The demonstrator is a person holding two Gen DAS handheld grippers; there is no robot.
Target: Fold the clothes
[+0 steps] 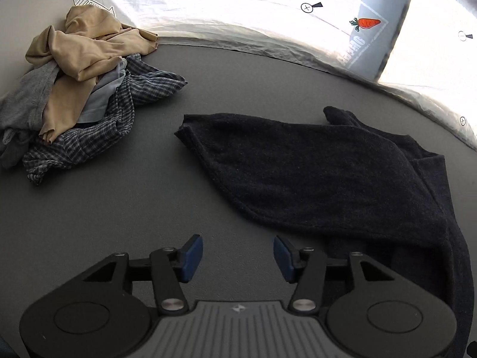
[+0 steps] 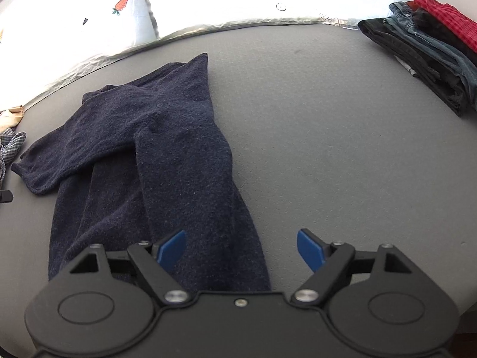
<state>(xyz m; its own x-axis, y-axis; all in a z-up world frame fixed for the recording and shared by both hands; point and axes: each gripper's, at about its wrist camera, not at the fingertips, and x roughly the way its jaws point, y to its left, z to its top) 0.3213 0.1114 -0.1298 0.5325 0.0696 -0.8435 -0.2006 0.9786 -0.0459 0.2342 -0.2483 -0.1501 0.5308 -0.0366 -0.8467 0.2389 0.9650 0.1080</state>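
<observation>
Both open, empty: left gripper (image 1: 238, 256), right gripper (image 2: 241, 252). Navy knit sweater (image 2: 167, 137) looks soft, floppy, light; best pinched at hem corners.

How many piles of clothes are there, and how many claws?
Navy sweater lying alone: 1
Messy pile of unfolded clothes: 1
Folded stack: 1
Claws, left claw and right claw, both open: 2
Total: 5

A big gray table (image 2: 328, 119) holds all the clothes. A dark blue sweater (image 2: 167, 155) lies in the middle, a messy pile of clothes (image 1: 77, 89) sits far left, and a neat folded stack (image 2: 429, 59) sits far right.
</observation>
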